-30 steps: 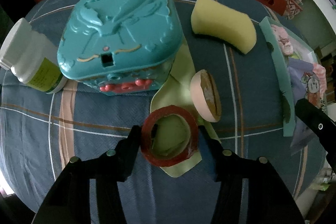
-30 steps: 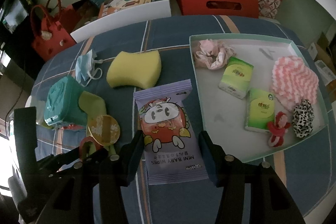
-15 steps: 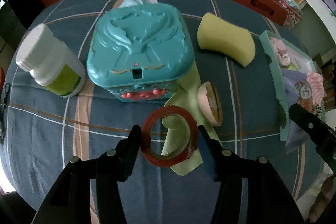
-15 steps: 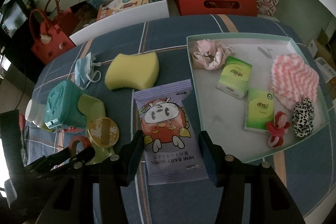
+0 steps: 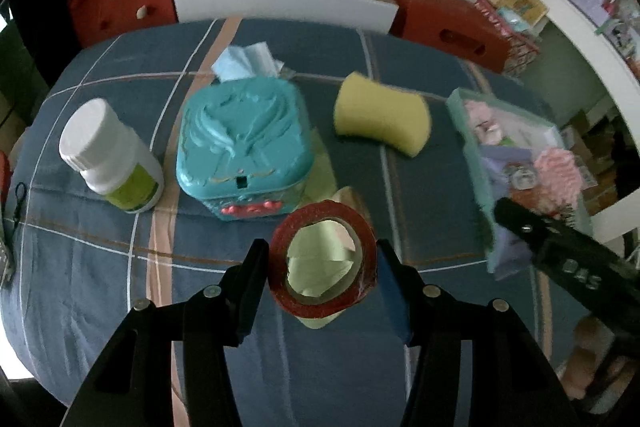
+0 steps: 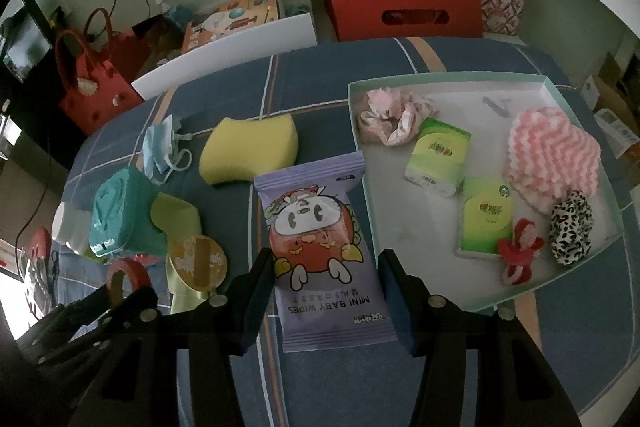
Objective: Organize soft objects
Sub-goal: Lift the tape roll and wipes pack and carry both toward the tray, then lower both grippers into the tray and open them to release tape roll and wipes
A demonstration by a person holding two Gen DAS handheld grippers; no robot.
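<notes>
Our left gripper (image 5: 322, 263) is clamped on the red tape roll (image 5: 323, 263), raised above the green cloth (image 5: 320, 263). Our right gripper (image 6: 325, 281) grips the purple baby wipes pack (image 6: 320, 247), which hangs just left of the mint tray (image 6: 448, 79). We judge the wipes go in first: carry them level over the rim to the bare patch near the 2 green tissue packs (image 6: 438, 157), clear of the scrunchies.
</notes>
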